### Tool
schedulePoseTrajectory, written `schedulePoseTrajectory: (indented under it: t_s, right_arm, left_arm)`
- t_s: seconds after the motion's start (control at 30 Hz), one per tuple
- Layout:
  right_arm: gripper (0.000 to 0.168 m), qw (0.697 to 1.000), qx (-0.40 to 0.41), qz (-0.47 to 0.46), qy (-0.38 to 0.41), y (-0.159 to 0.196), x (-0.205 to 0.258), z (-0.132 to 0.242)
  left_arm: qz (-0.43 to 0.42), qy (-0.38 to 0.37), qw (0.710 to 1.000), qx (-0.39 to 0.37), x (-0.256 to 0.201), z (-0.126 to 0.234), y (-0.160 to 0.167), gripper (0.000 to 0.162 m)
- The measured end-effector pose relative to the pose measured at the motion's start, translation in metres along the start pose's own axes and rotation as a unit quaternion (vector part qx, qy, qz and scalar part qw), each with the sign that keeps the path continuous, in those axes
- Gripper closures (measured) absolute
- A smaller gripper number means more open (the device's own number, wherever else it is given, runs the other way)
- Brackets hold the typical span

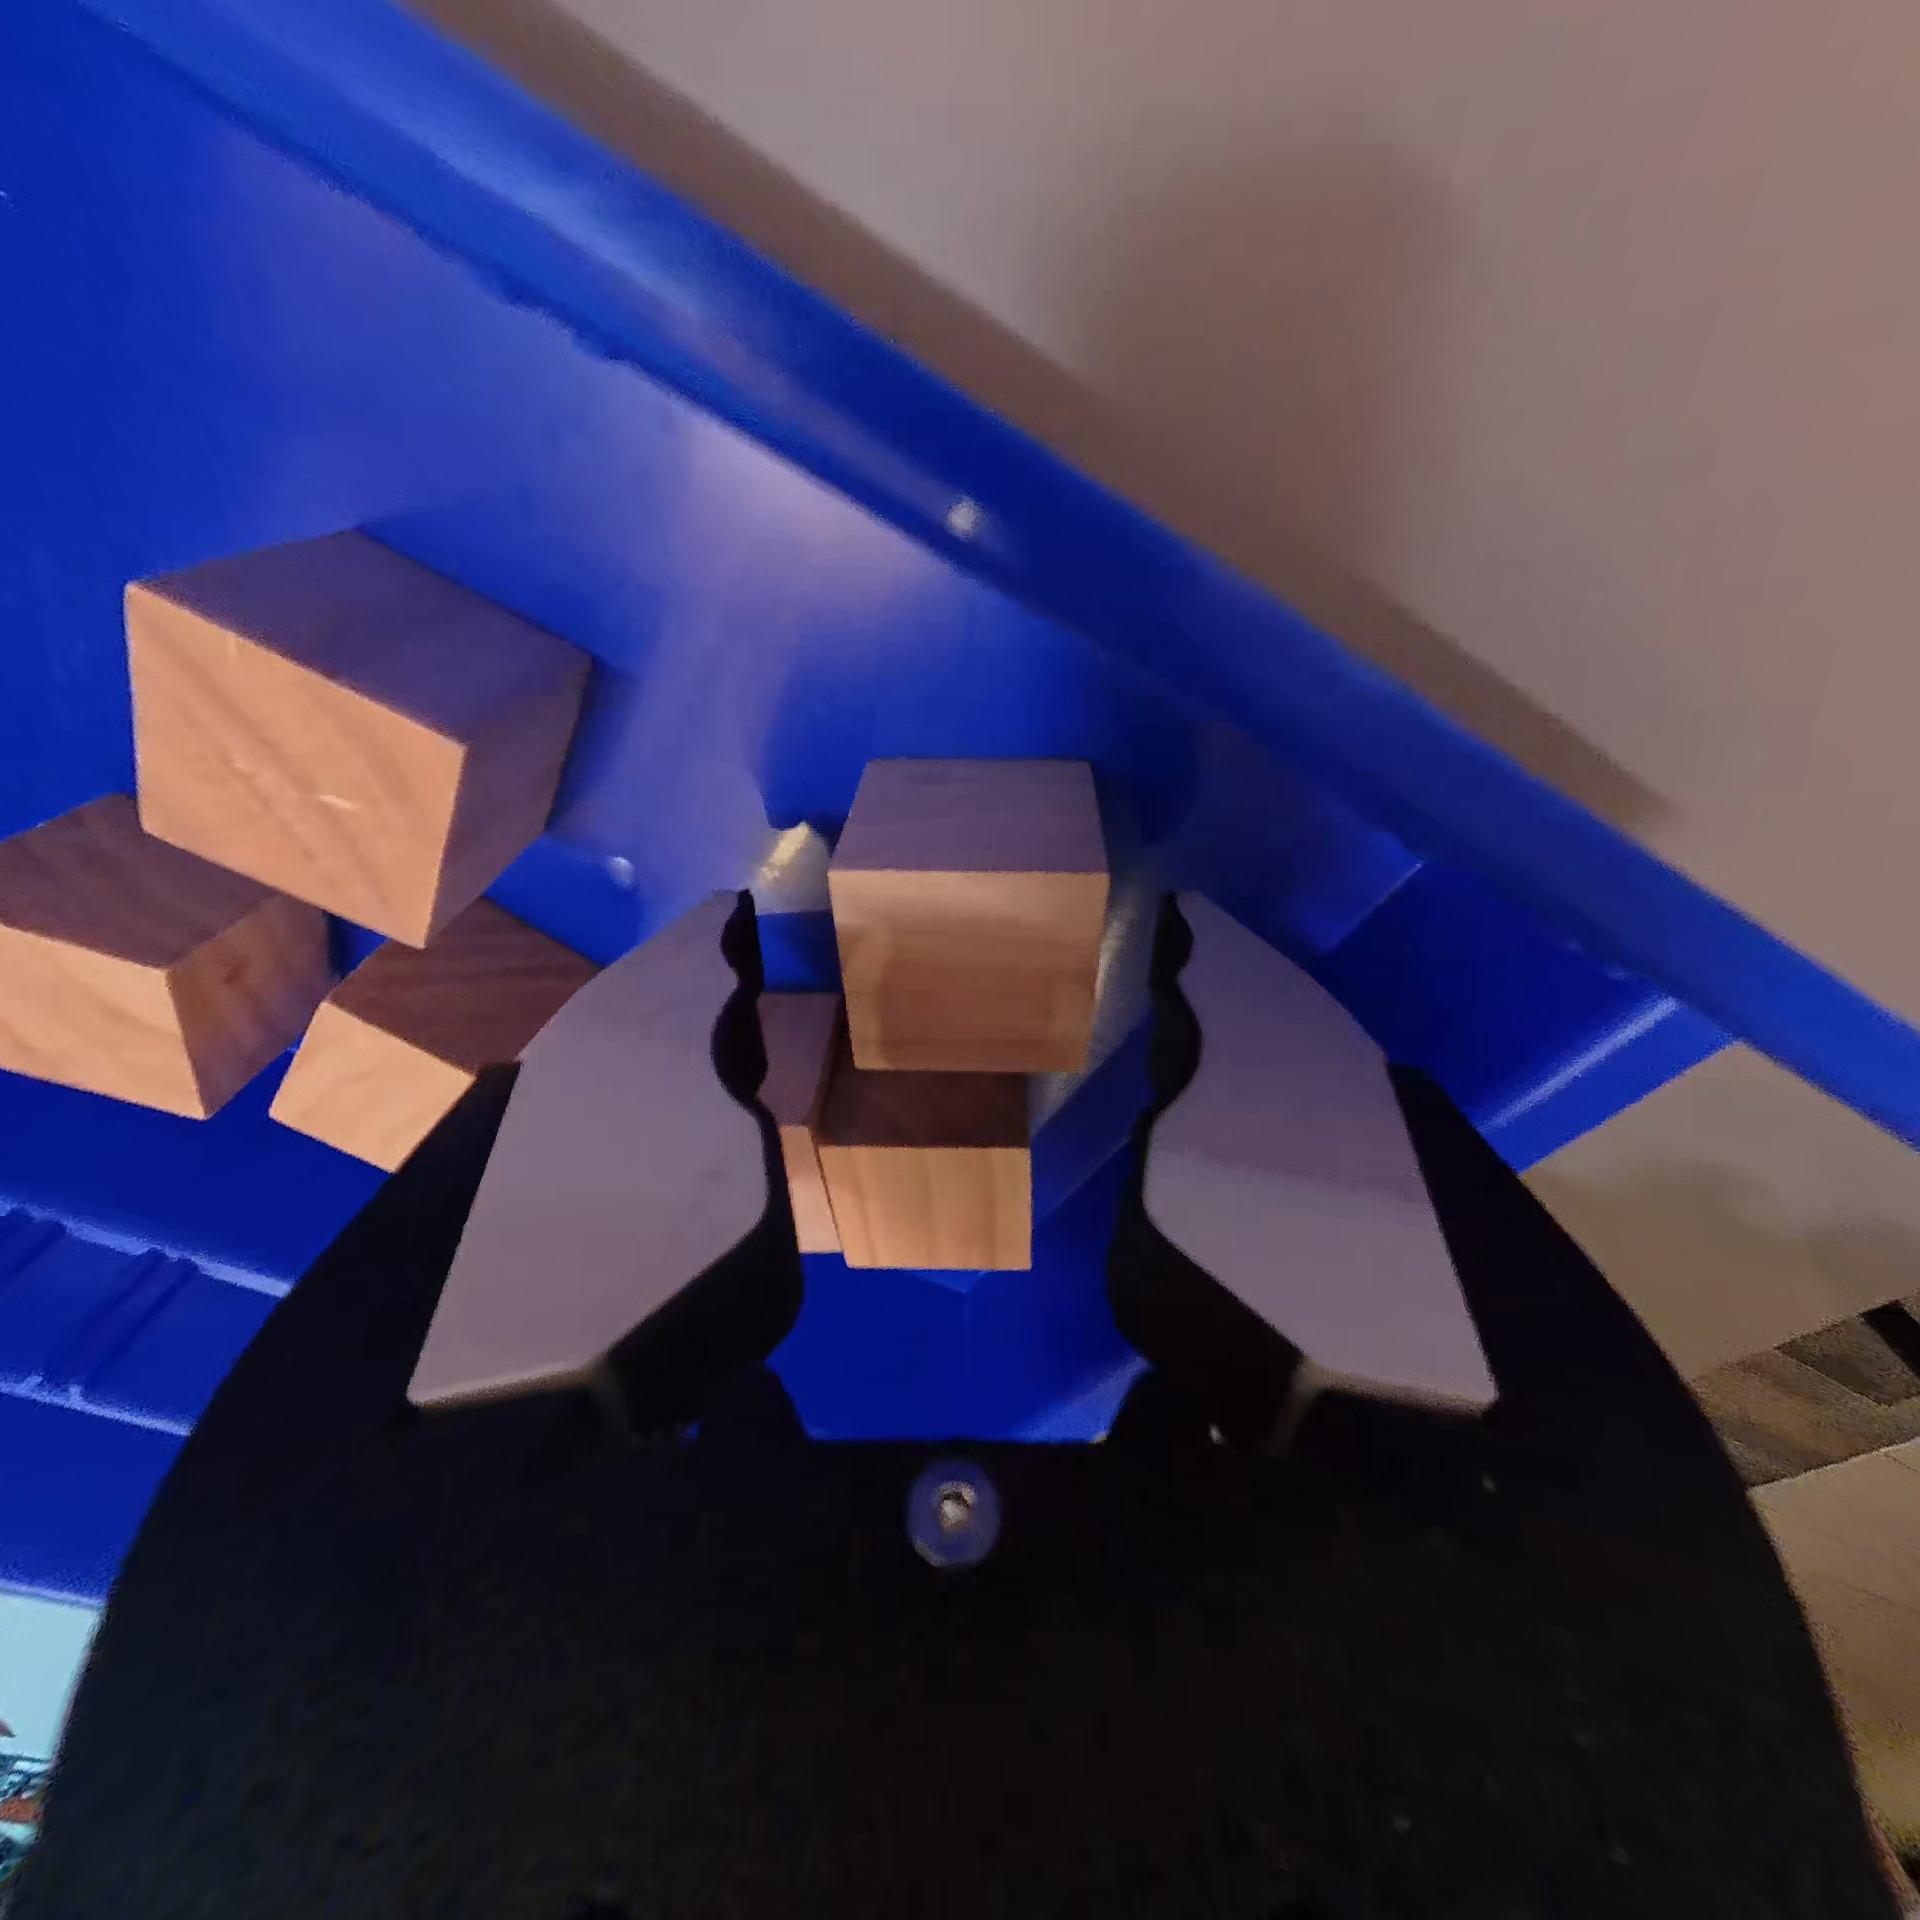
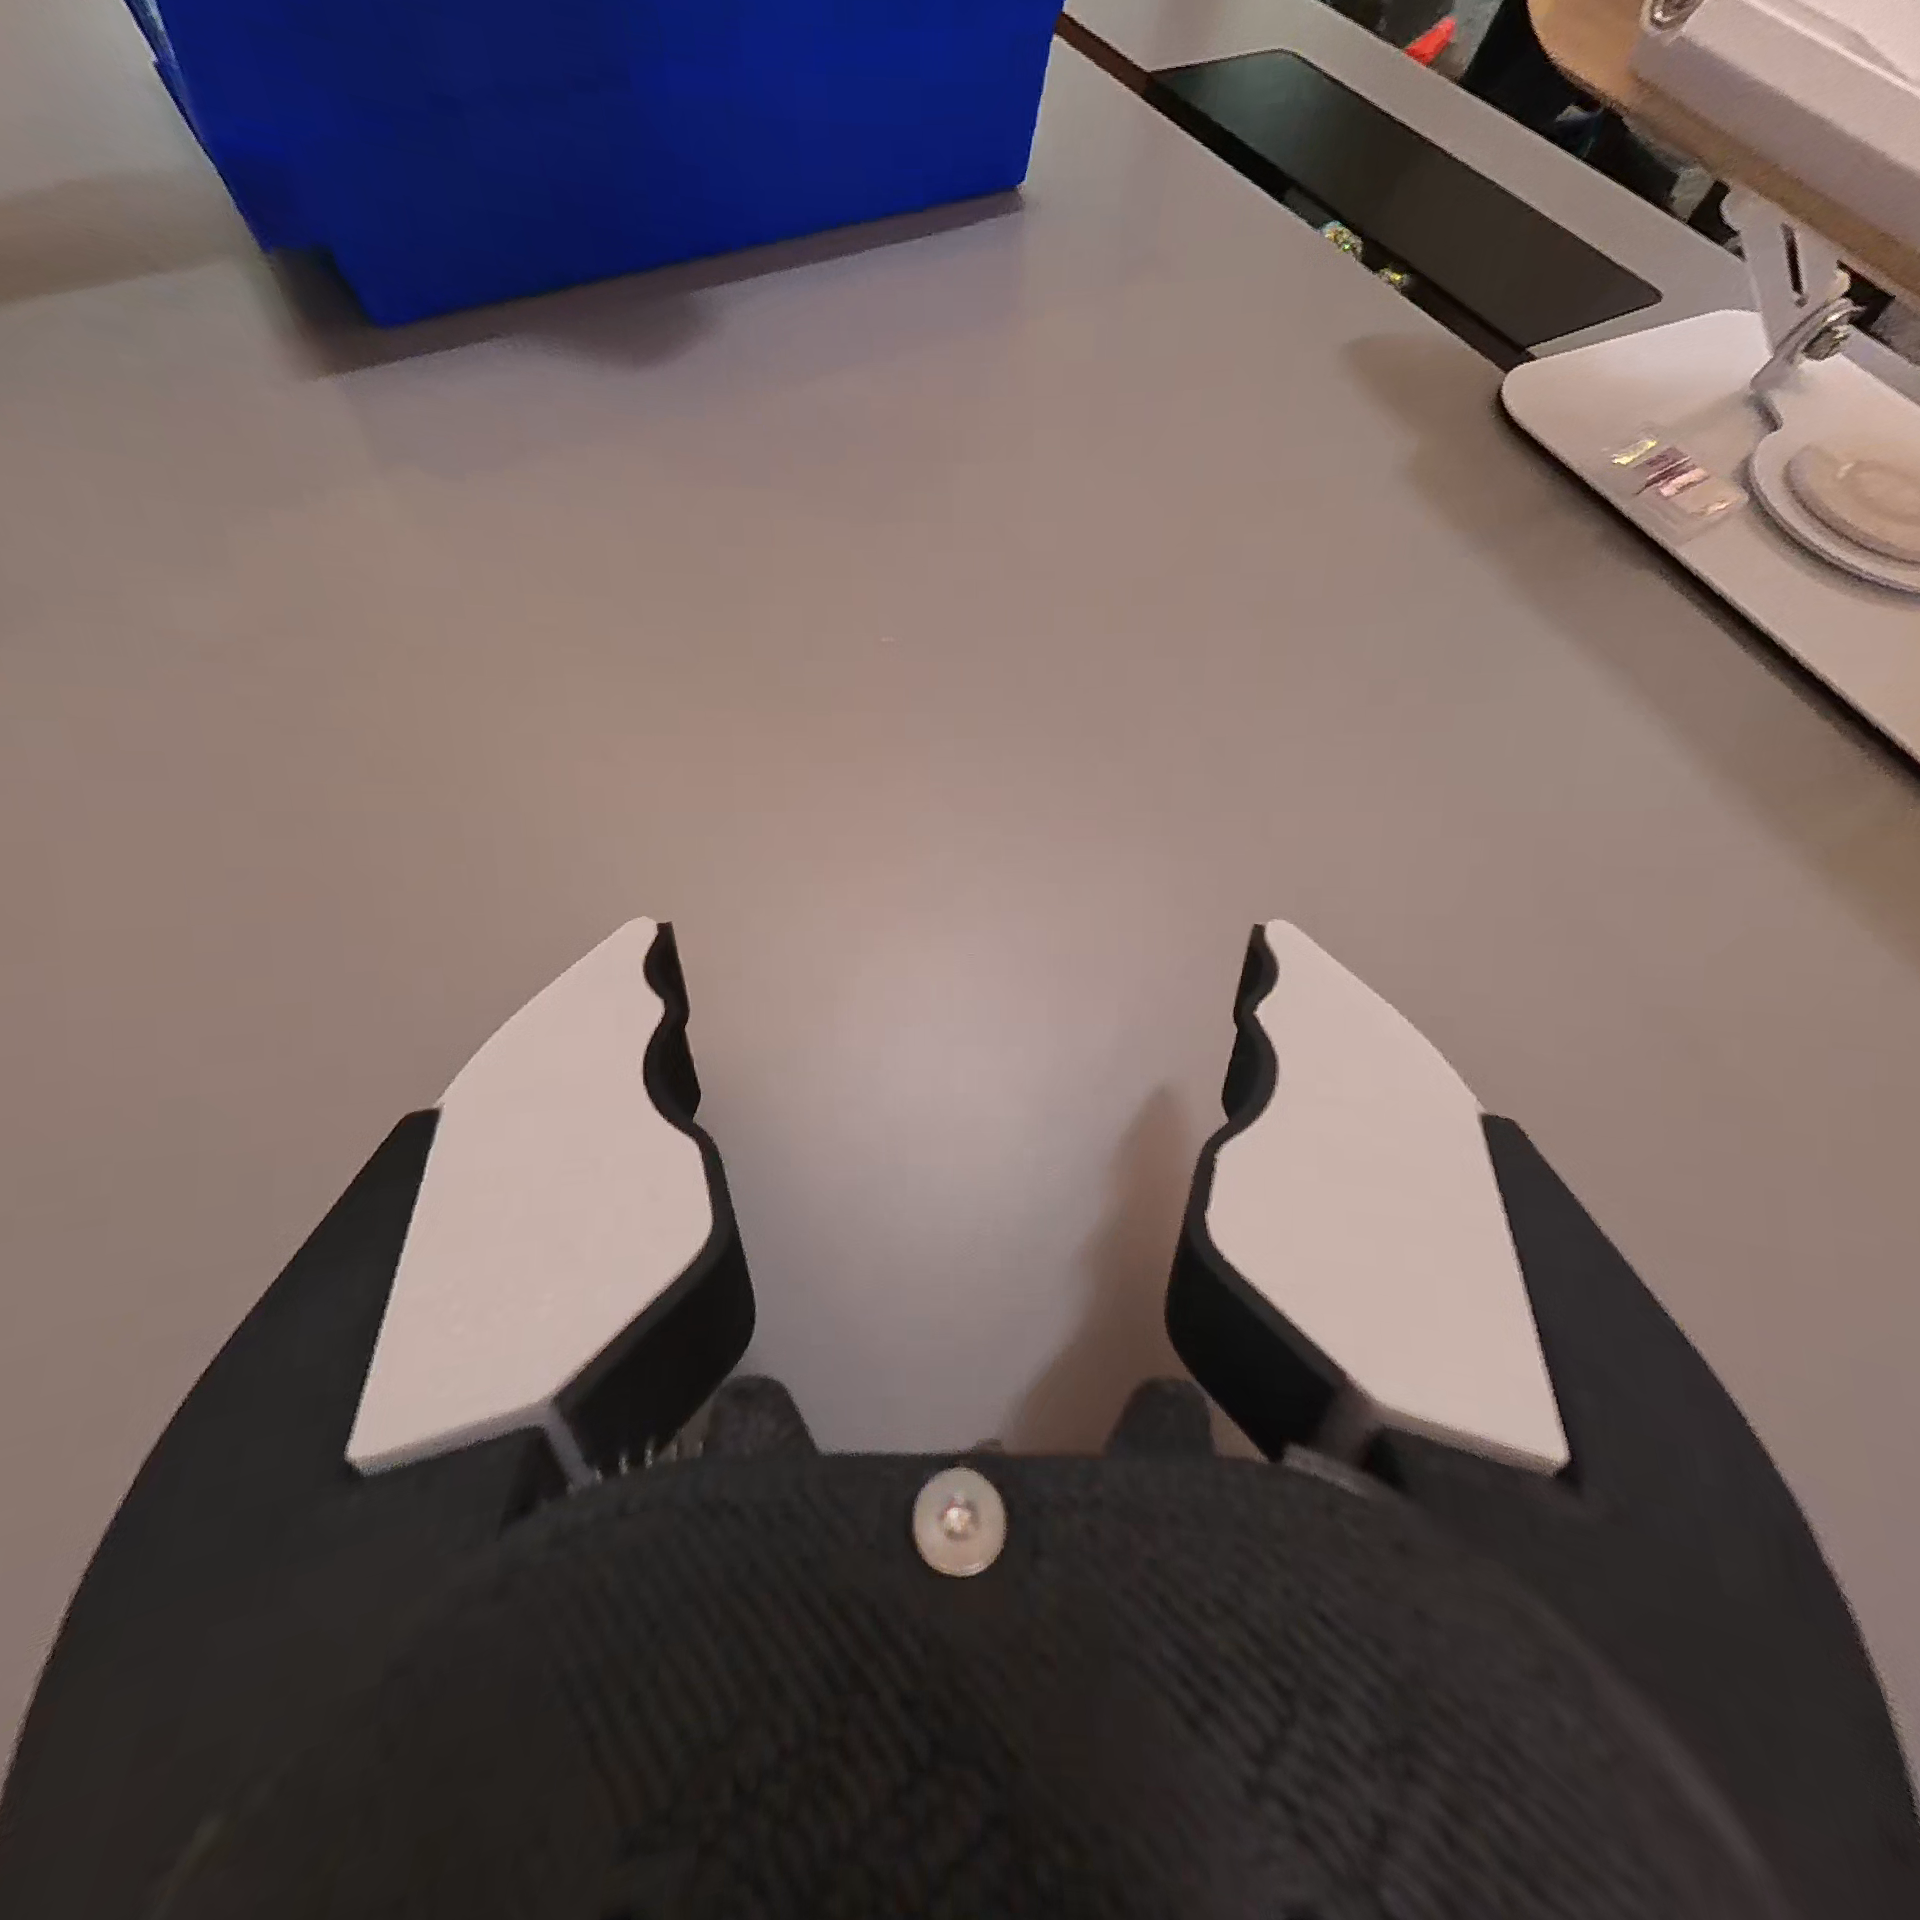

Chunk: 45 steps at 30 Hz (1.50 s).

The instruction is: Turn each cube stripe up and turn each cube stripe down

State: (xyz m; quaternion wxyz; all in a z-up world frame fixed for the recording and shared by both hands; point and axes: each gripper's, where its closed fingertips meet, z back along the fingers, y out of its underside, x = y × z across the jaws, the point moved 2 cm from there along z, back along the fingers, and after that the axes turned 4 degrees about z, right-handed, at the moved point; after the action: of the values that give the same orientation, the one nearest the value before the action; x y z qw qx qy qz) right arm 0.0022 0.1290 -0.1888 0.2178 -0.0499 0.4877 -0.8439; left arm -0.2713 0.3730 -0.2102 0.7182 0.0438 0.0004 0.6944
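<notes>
The nearest cube (image 1: pixel 966 914) sits inside the blue bin (image 1: pixel 416 364), straight ahead between the left gripper (image 1: pixel 956 935)'s spread fingers, untouched, atop 2 others. No stripe is discernible through the blur. The right gripper (image 2: pixel 961 956) hangs apart-fingered and empty over the grey surface (image 2: pixel 935 623).

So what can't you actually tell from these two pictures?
- Left wrist view: motion blur hides any stripe on the cubes; the left tool covers part of the lower cubes.
- Right wrist view: the blue bin is cut off at the top edge, contents unseen past its wall.
</notes>
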Motion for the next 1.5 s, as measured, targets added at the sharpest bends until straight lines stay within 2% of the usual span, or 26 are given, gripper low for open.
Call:
schedulePoseTrajectory:
  t_s: [0.23, 0.63, 0.73, 0.83, 0.97, 1.1, 1.3, 1.4, 1.5]
  right_arm:
    - [0.067, 1.000, -0.003, -0.008, -0.001, 0.002, 0.000, 0.000]
    - [0.068, 1.000, 0.003, -0.009, 0.003, 0.006, 0.000, -0.001]
    - [0.072, 1.000, -0.009, -0.016, 0.009, 0.005, -0.003, -0.001]
    - [0.071, 0.999, -0.020, -0.025, 0.007, 0.003, -0.004, 0.001]
    - [0.070, 0.998, -0.049, -0.035, 0.010, -0.008, -0.008, 0.005]
    - [0.070, 0.996, -0.078, -0.025, 0.032, -0.024, -0.012, 0.013]
    - [0.070, 0.989, -0.136, 0.033, 0.052, -0.061, -0.008, 0.036]
    - [0.070, 0.980, -0.162, 0.102, 0.056, -0.080, 0.001, 0.051]
    - [0.071, 0.961, -0.184, 0.186, 0.085, -0.098, 0.004, 0.066]
  left_arm:
    - [-0.017, -0.013, 1.000, 0.014, 0.000, -0.009, 0.003, 0.114]
    - [-0.003, -0.026, 1.000, 0.006, 0.001, -0.008, 0.004, 0.115]
    - [0.021, -0.064, 0.998, -0.002, 0.012, 0.008, 0.010, 0.115]
    - [0.089, -0.083, 0.987, -0.103, 0.024, 0.049, 0.001, 0.115]
    - [0.134, -0.023, 0.942, -0.307, 0.011, 0.127, -0.031, 0.116]
    - [0.106, 0.056, 0.897, -0.425, -0.026, 0.184, -0.067, 0.116]
    - [0.058, 0.247, 0.821, -0.511, -0.102, 0.220, -0.126, 0.116]
    - [0.030, 0.359, 0.775, -0.520, -0.141, 0.223, -0.152, 0.116]
    - [0.011, 0.433, 0.734, -0.523, -0.172, 0.222, -0.179, 0.117]
